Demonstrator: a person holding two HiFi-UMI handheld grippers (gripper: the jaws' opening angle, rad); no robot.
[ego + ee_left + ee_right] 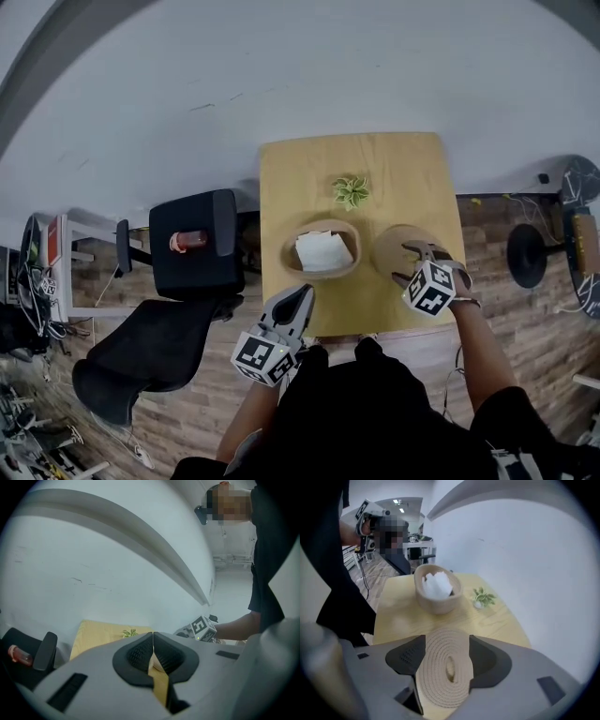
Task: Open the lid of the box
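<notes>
R claw [446, 643] clamped across oval lid [444, 674], lid flat, long axis along claw, L claw [153, 641] together

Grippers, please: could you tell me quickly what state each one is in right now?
Left gripper: closed, fingers together, holding nothing.
Right gripper: closed on the woven lid.

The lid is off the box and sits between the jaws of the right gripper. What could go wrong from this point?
1. The right hand-held gripper grips the lid only by its two side edges. The woven rope may flex, so the lid could slip out and drop on the table.
2. The plant stands just beyond the box. A wide swing with the lid could knock it over.
</notes>
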